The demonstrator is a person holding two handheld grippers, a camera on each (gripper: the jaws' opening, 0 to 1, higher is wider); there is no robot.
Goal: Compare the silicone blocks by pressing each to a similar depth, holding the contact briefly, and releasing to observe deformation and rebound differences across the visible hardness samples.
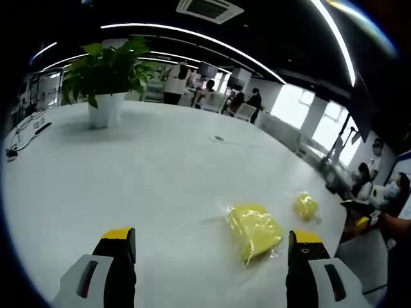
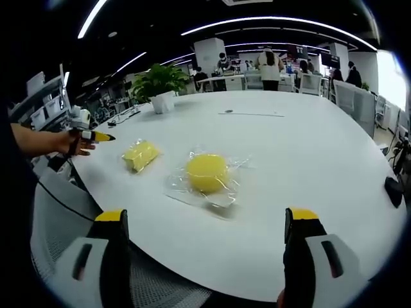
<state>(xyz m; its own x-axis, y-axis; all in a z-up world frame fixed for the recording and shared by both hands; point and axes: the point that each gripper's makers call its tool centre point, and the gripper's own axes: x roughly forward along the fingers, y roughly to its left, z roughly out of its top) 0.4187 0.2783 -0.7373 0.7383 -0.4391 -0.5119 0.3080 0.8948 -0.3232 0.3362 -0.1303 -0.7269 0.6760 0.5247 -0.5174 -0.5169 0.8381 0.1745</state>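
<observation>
A squarish yellow silicone block [image 1: 255, 231] in clear wrap lies on the white table [image 1: 160, 173], just ahead of my left gripper [image 1: 210, 247] and nearer its right jaw. A smaller yellow block [image 1: 306, 205] lies beyond it, near the table edge. The left gripper is open and holds nothing. In the right gripper view the round yellow block [image 2: 207, 172] sits in its wrapper straight ahead of my open right gripper [image 2: 207, 224], a little beyond the jaws. The squarish block [image 2: 140, 154] lies to its left. A hand holds the left gripper [image 2: 95, 136] at the table's left edge.
A potted plant [image 1: 106, 80] in a white pot stands far back on the table, with cables [image 1: 26, 131] near it. A black object [image 2: 393, 190] lies at the right table edge. A mesh chair [image 2: 64, 218] is below the near edge. People stand and sit in the background.
</observation>
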